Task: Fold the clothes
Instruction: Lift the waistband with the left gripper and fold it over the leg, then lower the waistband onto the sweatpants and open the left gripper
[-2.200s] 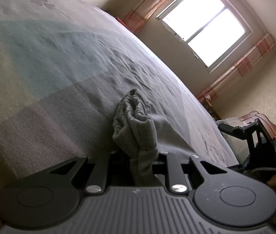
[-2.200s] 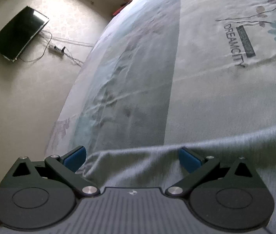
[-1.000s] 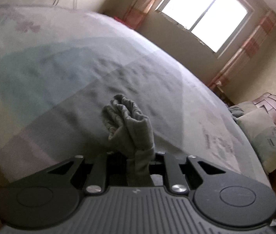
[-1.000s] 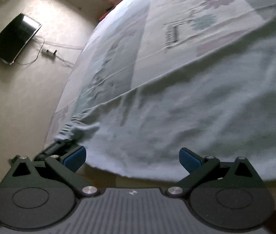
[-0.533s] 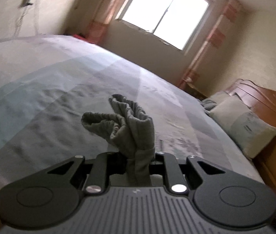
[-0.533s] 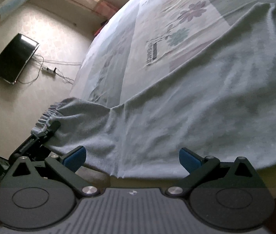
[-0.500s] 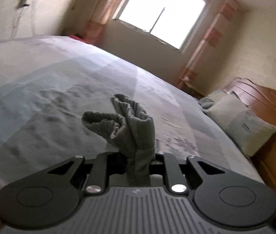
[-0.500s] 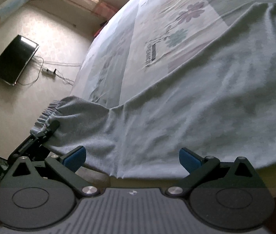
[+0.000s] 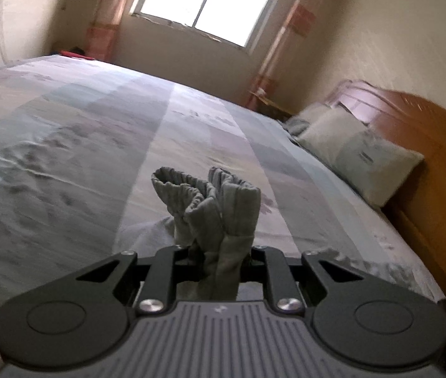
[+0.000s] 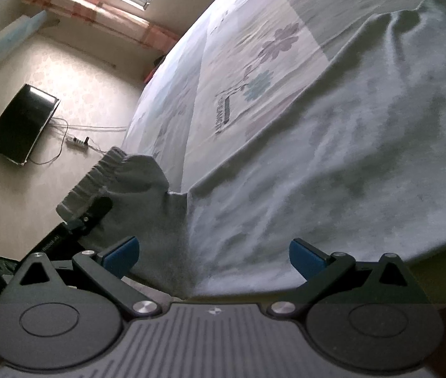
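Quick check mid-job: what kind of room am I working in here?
A bedroom, most likely. The left gripper holds the grey garment above a wide bed with a wooden headboard and pillows, and a curtained window is behind it.

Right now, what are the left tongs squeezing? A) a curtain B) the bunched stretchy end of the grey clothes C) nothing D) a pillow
B: the left tongs are shut on the gathered elastic end of the grey clothes, lifted above the bed.

Left claw (image 9: 223, 256) clamped tight, apparently raised; right claw (image 10: 213, 253) spread wide.
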{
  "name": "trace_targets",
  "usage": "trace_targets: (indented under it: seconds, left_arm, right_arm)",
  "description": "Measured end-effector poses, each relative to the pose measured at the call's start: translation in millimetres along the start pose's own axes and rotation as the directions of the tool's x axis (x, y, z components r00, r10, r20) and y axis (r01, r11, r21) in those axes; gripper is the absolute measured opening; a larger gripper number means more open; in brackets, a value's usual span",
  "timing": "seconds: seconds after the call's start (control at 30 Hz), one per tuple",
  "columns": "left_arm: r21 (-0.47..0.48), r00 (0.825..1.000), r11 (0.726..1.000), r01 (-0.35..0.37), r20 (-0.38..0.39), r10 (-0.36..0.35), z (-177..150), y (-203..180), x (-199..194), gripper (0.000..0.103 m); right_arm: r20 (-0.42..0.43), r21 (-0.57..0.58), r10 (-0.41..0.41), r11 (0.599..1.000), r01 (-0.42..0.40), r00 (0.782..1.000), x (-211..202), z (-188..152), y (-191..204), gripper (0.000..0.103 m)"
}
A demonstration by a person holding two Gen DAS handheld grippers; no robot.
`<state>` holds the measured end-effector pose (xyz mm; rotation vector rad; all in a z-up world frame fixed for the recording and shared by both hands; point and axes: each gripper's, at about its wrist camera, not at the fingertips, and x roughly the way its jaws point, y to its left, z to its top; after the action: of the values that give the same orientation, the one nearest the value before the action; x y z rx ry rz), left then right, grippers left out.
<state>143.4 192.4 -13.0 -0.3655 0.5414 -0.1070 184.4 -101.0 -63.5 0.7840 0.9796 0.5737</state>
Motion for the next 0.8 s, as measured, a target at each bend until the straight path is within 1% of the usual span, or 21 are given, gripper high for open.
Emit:
trace_targets:
  seconds: [0.2, 0.37, 0.43, 0.53, 0.63, 0.67, 0.7, 0.73, 0.8]
  left_arm:
    - [0.041, 0.998, 0.999, 0.026, -0.065, -0.024, -13, -18, 24, 0.015]
    - [0.063, 0.992, 0.997, 0.039, -0.123, -0.03, -26, -29, 47, 0.016]
    - [0.068, 0.987, 0.997, 0.042, -0.156, -0.031, -32, -31, 56, 0.016]
    - [0.064, 0.975, 0.996, 0.059, -0.217, -0.044, -42, -33, 72, 0.018]
    - [0.058, 0.959, 0.995, 0.076, -0.277, -0.057, -53, -35, 87, 0.022]
    - [0.051, 0.955, 0.995, 0.091, -0.288, -0.073, -54, -36, 89, 0.026]
    - [0.041, 0.951, 0.993, 0.108, -0.296, -0.091, -55, -35, 89, 0.035]
    - [0.037, 0.949, 0.991, 0.128, -0.295, -0.112, -54, -36, 88, 0.039]
    - [0.036, 0.946, 0.985, 0.167, -0.288, -0.15, -51, -37, 83, 0.044]
  right_arm:
    - [0.02, 0.019, -0.009, 1.0, 0.009, 1.0, -10, 3, -10, 0.103]
    - [0.041, 0.029, -0.02, 0.999, 0.019, 0.999, -16, 4, -15, 0.103]
    - [0.046, 0.034, -0.026, 0.999, 0.024, 0.999, -17, 5, -17, 0.103]
    - [0.048, 0.042, -0.032, 0.999, 0.03, 0.998, -17, 5, -20, 0.103]
    - [0.048, 0.048, -0.038, 0.998, 0.036, 0.998, -16, 6, -23, 0.103]
    - [0.048, 0.048, -0.04, 0.998, 0.038, 0.998, -16, 6, -23, 0.103]
    - [0.047, 0.048, -0.041, 0.998, 0.039, 0.998, -16, 6, -24, 0.103]
    - [0.046, 0.047, -0.042, 0.998, 0.04, 0.998, -15, 6, -25, 0.103]
    - [0.047, 0.051, -0.047, 0.998, 0.044, 0.998, -14, 6, -26, 0.103]
